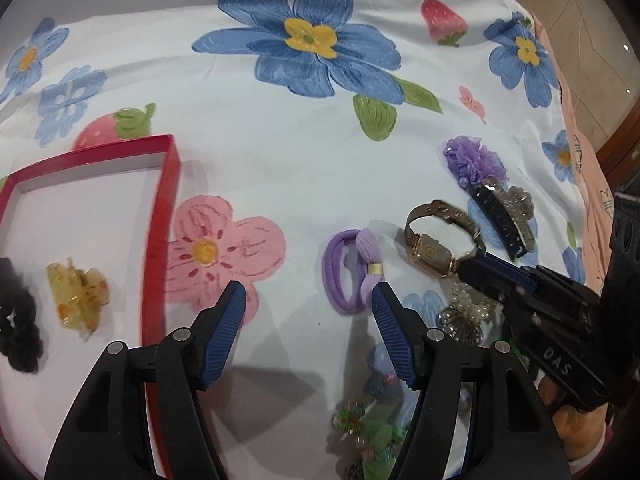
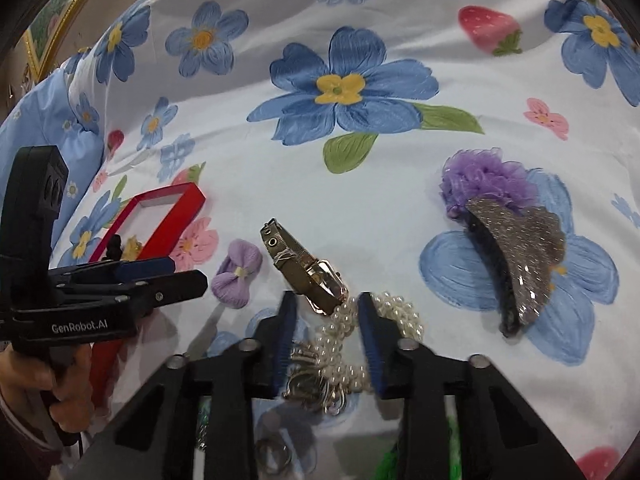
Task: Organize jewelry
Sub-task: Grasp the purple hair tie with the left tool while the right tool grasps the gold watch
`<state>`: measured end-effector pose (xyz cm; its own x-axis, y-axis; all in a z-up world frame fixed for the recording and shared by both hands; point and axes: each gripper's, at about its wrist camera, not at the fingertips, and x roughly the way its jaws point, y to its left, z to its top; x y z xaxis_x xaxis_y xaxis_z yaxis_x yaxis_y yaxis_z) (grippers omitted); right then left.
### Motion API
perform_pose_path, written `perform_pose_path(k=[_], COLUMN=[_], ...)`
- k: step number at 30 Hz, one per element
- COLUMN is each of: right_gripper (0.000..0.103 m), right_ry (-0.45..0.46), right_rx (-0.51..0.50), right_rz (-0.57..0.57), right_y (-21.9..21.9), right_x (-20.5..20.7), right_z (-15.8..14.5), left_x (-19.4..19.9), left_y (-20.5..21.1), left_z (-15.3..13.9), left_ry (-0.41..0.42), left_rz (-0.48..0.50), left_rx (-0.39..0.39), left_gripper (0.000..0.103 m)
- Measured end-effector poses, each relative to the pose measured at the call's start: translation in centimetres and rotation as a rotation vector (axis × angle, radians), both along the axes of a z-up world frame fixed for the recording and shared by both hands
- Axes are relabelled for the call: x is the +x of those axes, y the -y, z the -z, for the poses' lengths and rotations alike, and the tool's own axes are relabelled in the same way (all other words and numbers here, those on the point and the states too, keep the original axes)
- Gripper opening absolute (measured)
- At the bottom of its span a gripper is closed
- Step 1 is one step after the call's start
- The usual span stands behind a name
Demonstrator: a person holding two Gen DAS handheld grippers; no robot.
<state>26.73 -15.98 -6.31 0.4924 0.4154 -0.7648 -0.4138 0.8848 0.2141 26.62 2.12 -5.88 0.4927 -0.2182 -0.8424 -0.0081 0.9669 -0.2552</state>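
Note:
A gold watch [image 1: 430, 250] [image 2: 316, 276] lies on the flowered cloth with its strap looped upward. My right gripper [image 2: 327, 306] [image 1: 466, 268] has its jaws narrow around the end of the watch case, with pearl beads [image 2: 360, 336] just under them. My left gripper [image 1: 308, 292] hangs open over the cloth, empty, its right fingertip beside a purple hair tie with a bow [image 1: 352, 272] [image 2: 236, 276]. The red box [image 1: 160, 220] [image 2: 180, 216] sits to the left and holds a yellow claw clip [image 1: 78, 296] and a black scrunchie [image 1: 18, 320].
A purple ruffled flower clip [image 1: 474, 160] [image 2: 488, 180] and a glittery claw clip [image 1: 506, 216] [image 2: 524, 260] lie beyond the watch to the right. Green bead pieces [image 1: 372, 428] lie near the front edge. A hand [image 2: 60, 380] holds the left gripper's handle. The cloth drops off at the far right.

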Motion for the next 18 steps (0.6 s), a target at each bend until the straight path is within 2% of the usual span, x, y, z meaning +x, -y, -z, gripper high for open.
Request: perform_pose_path(k=[1,5,8,10,11,13,18], right_gripper=[0.009,0.005,0.003,0.003,0.004,0.01,0.01], right_ry=[-0.007,-0.025,-0.041,-0.056,-0.062,-0.071,-0.059], right_rx=[0.004,0.054,0.08,0.091,0.101,0.118,0.122], right_rz=[0.0,0.057,0.08,0.097,0.106,0.128,0.145], right_y=[0.0,1.3,2.1,2.4,2.5,2.8,3.1], right_x=[0.3,1.4,1.8,2.0,2.3,2.6,2.6], right_z=[0.2,0.0,0.0,0.1,0.2,0.4,-0.4], left_x=[0.2,0.8,1.1,1.2,1.3,1.5,1.0], left_y=[0.3,1.3,2.2,3.1,3.3,3.7,3.9], left_z=[0.1,0.3,0.5,0.7,0.8,0.7,0.1], left_ry=[0.002,0.005,0.012,0.017,0.018,0.019,0.048], left_rz=[0.002,0.035,0.065,0.101,0.115,0.143,0.157], left_rx=[0.021,0.037,0.046,0.058,0.054,0.032,0.037], left_gripper=[0.065,0.065,0.053,0.035,0.03,0.01,0.009])
